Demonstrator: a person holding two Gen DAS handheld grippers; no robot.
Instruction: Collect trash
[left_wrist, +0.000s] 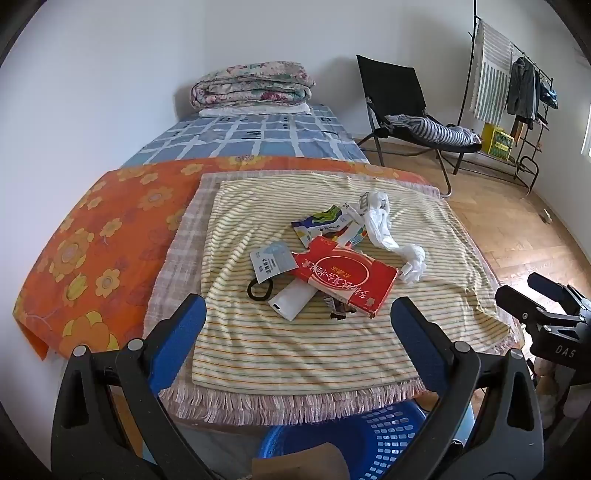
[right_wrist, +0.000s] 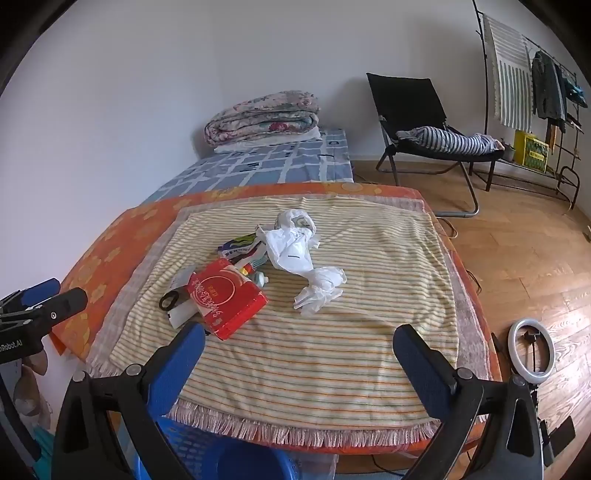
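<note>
Nearest, below the bed edge: a blue basket, inside mostly hidden. Above it, left gripper and right gripper, jaws spread wide, pinching nothing. Farther, on the striped towel: red box, white crumpled bag, packets.

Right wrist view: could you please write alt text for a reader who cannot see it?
A pile of trash lies on a striped cloth over a bed: a red box, a crumpled white plastic bag and colourful wrappers. The right gripper hangs over the near edge, jaws wide open and empty. A blue basket sits below, a black chair beyond.
</note>
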